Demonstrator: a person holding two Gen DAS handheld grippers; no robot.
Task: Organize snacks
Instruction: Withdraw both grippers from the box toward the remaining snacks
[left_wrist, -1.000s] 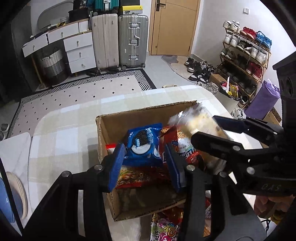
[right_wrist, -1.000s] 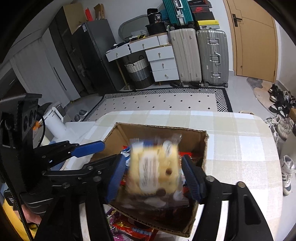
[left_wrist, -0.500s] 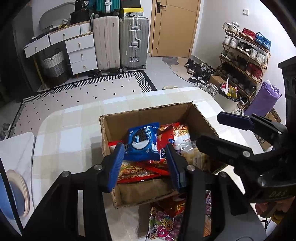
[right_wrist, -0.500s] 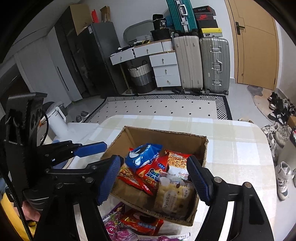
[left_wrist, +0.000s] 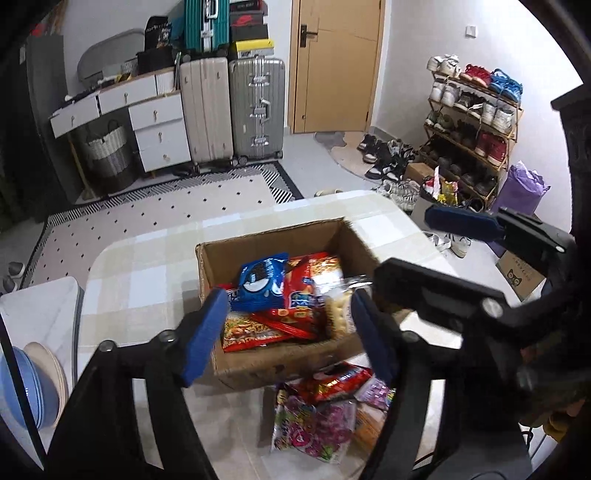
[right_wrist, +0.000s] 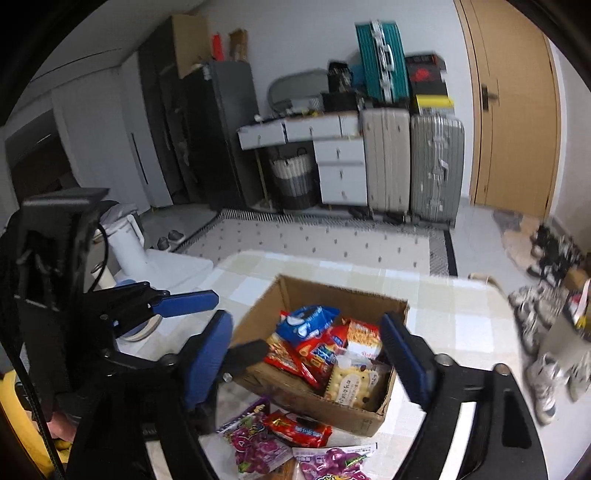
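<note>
- The left claw (left_wrist: 286, 332) hung above the near side of the cardboard box (left_wrist: 273, 363), its jaws spreading with nothing pinched between them; its blue pads (left_wrist: 205, 334) framed the snacks from above.
- The right claw (right_wrist: 308, 356) was likewise empty and still spreading, its pads (right_wrist: 404, 360) well apart over the box (right_wrist: 334, 404).
- The box sat on the checked surface (left_wrist: 147, 266), toward twelve o'clock from both claws, and held the sorted snacks: a blue cookie pack (left_wrist: 260, 282) on top, red packets (left_wrist: 306, 291) under it, and a clear biscuit bag (right_wrist: 354, 382) at the right end (its print too small to read).
- In the left wrist view the biscuit bag (left_wrist: 340, 310) was half hidden behind the left claw's right finger and the right claw's dark arm.
- Loose snacks lay on the surface at six o'clock of the box: a purple-and-pink candy bag (left_wrist: 314, 424) and a red packet (right_wrist: 299, 428), both partly cut off by claw frames and the lower edge.
- A second purple bag (right_wrist: 332, 463) was cropped at the bottom of the right wrist view.
- The right wrist view was motion-blurred, so the far furniture read poorly.
</note>
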